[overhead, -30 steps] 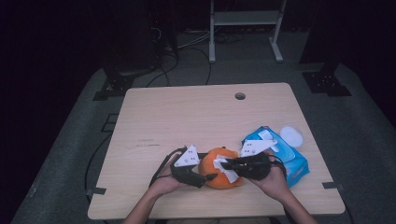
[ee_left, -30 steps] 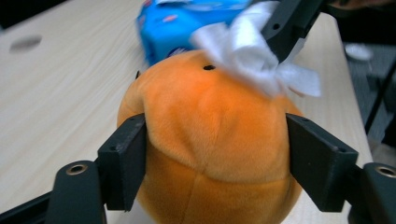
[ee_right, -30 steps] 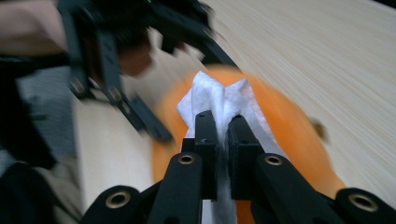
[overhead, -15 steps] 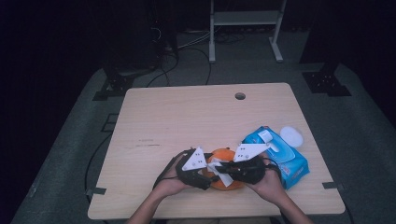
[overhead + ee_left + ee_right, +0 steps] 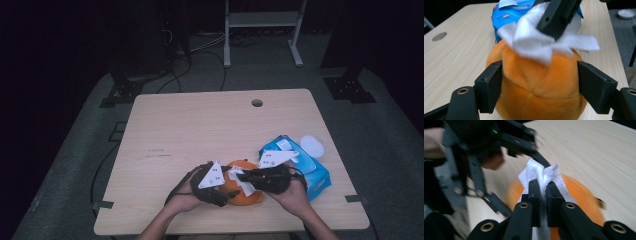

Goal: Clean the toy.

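Plush [image 5: 536, 85], orange and round, sits between the left gripper [image 5: 539, 87] jaws, near the front edge of the table [image 5: 200, 130]. Both left pads lie against its flanks at the widest part; jaws stand about half spread and have just been easing apart, with the plush between them, so I read contact as light at best. Right gripper [image 5: 543, 192] has its jaws clamped narrow on a white wipe [image 5: 540, 173], pinched at a bunched fold, with the loose end draped over the top of the plush just ahead of the fingertips. Judgement: plush is light, soft and squashy, pile gives decent friction, not fragile; it deforms rather than slips, so hold it across the middle, low on the sides, with modest squeeze or it rolls under rubbing. Wipe is limp, thin, probably damp; grip a gathered wad, not one edge, or it slides out. Blue wipe pack [image 5: 300, 162] lies just behind the right gripper [image 5: 240, 176], touching nothing in play.
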A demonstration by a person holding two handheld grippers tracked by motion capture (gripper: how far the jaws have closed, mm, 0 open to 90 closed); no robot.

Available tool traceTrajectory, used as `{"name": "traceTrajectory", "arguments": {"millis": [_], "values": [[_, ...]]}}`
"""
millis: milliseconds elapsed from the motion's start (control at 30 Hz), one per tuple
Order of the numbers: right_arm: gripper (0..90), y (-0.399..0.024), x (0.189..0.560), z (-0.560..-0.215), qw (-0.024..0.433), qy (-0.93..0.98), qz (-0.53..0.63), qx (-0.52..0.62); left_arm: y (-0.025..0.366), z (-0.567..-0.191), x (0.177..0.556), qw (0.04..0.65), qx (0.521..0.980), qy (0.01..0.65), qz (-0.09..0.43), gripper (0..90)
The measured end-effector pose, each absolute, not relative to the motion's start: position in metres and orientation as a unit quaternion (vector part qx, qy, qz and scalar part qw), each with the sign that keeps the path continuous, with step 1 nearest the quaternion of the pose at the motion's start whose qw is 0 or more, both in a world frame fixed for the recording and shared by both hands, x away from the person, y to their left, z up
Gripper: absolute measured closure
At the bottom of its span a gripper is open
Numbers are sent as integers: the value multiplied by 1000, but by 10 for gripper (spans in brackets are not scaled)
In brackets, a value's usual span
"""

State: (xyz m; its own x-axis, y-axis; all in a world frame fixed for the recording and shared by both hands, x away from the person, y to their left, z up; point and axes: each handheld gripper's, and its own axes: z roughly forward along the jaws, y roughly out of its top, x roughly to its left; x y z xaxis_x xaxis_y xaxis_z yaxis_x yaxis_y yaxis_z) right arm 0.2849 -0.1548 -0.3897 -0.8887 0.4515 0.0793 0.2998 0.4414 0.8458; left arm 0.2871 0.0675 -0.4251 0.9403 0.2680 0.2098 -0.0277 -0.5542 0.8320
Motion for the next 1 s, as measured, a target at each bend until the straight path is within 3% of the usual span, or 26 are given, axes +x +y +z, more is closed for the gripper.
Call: {"name": "traceTrajectory", "arguments": {"millis": [267,400,467,600,1000], "values": [[840,-167,294,-393,105,845,464,243,78,-430,294,473,866,92,135,265],[840,-167,295,-399,94,845,464,250,79,-424,298,481,863,101,113,190],[839,-162,292,-398,84,844,470,244,80,-419,298,505,850,106,103,192],[839,-151,288,-399,85,851,464,229,82,-423,299,486,861,102,109,255],[840,-175,298,-407,92,847,451,266,94,-425,306,493,855,124,102,239]]}}
